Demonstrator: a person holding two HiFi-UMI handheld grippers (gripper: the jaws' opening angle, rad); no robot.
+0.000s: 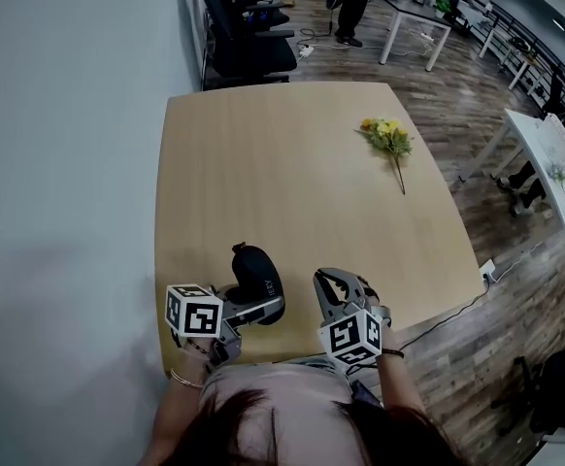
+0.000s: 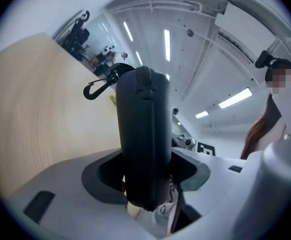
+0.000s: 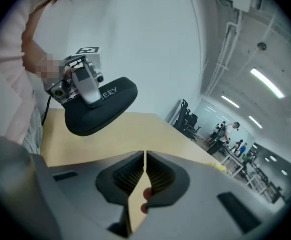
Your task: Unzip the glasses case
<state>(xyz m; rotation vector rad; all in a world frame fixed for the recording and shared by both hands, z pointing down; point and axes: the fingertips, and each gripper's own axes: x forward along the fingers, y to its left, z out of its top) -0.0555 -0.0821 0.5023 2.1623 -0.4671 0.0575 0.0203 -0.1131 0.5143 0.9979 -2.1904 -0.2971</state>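
So the person's left gripper (image 1: 259,309) has the black glasses case (image 1: 256,272) clamped between its jaws; they press on both long sides at one end, and the rest of the case sticks out past the tips. The case is over the near left part of the wooden table (image 1: 282,183), close to the near edge; from the right gripper view it looks held up off the surface and a bit tilted, with white lettering on its side. In the left gripper view the zipper (image 2: 148,79) runs along the case's top edge and looks closed as far as it shows; a little black clip hook (image 2: 98,86) hangs off the far end.

The right gripper (image 1: 329,282) sits just right of the case near the same near edge, not touching it; its jaws are pulled together to a thin slit with nothing in them.

Over by the far right corner there's a small bunch of yellow flowers (image 1: 389,139) lying flat; black office chairs (image 1: 249,27) stand past the far edge.
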